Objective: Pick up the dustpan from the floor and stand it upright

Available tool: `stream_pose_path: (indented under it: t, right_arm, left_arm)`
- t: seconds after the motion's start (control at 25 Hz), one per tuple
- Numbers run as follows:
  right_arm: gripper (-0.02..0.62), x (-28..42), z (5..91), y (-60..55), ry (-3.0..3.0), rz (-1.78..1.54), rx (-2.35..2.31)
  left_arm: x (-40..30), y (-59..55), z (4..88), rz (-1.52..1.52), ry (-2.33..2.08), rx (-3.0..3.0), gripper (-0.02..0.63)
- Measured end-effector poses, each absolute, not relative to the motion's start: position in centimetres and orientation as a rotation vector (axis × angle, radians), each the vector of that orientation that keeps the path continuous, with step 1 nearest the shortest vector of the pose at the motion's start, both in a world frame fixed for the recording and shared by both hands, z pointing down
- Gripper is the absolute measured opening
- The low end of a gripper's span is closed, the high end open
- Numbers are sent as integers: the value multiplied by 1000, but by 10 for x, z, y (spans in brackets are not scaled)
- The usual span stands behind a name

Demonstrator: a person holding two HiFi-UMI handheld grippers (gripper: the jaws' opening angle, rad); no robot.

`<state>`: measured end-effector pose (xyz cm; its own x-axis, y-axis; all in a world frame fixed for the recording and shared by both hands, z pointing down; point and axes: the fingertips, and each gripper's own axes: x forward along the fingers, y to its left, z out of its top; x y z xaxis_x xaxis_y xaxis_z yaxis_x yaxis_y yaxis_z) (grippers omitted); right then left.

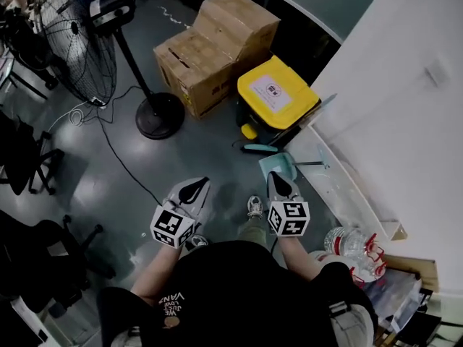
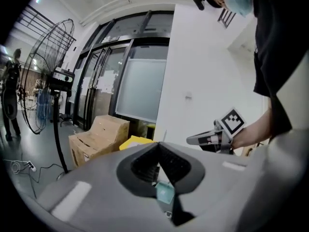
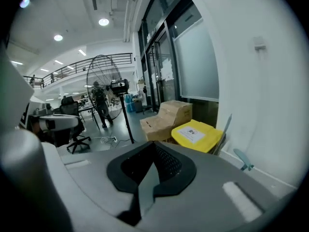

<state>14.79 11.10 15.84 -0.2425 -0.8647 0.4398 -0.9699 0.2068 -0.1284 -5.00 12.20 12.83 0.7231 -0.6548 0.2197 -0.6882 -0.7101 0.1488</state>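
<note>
Right gripper (image 1: 277, 177), closed, near dustpan (image 1: 279, 163)

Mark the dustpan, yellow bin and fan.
dustpan (image 1: 279, 168), head view, teal pan.
yellow bin (image 1: 278, 92), head view, lid.
fan (image 1: 159, 115), head view, round base.

A pedestal fan (image 1: 76, 42) stands at ten o'clock, cardboard boxes (image 1: 217, 45) at twelve, a yellow-lidded bin (image 1: 277, 92) just beside them at one, a black office chair (image 1: 29, 161) at nine, plastic bottles (image 1: 354, 248) at four.
</note>
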Motion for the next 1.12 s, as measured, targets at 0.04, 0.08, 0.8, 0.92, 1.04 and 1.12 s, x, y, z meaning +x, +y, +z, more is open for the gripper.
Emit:
stream_pose_path:
  t: [0.04,0.08,0.8,0.92,1.04,1.12]
  right_arm:
    - [3,139,157,113,-2230,552,1708]
    - [3,130,155,115,-2244,551,1684]
    - [2,24,113,162,-2468,489,1368]
    - [2,21,111,164,-2471,499,1361]
    - [2,16,111,163,-2468,464,1346]
    - [2,11,111,164,-2466,455,1338]
  left_arm:
    - [-57,124,125,217,-1092,2705,54]
    - [-65,126,122,212,-1114,2702,54]
    - [-144,181,99,135,-1287,2648,54]
    - [-153,187,100,132,-1316,2631,54]
    - [-161,191,104,122,-1344,2609,54]
    - [-165,194,104,112,-1361,2601,54]
